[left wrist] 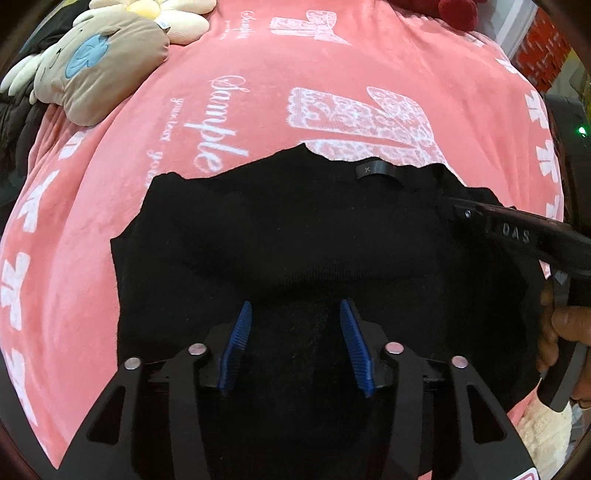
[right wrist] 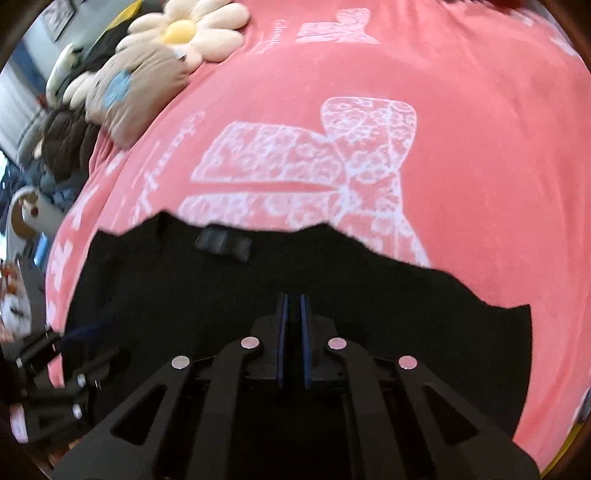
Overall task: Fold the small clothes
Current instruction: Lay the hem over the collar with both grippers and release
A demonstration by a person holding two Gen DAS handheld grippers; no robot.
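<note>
Two tools work the black garment (left wrist: pixel 295 229): left tool (left wrist: pixel 295 332) wide above it, right tool (right wrist: pixel 293 317) nearly closed, grip uncertain; knit could slip, skewing the fold.

The garment (left wrist: pixel 295 229) lies on the blanket (left wrist: pixel 258 92), its label (left wrist: pixel 376 171) at the far edge. Both grippers, left (left wrist: pixel 295 343) and right (right wrist: pixel 293 339), are over it. Far left on the blanket sit a plush (left wrist: pixel 96 70) and flower cushion (right wrist: pixel 192 29).

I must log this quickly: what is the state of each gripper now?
Left gripper: open, over the black garment, holding nothing.
Right gripper: nearly closed; whether it pinches fabric cannot be told.
</note>
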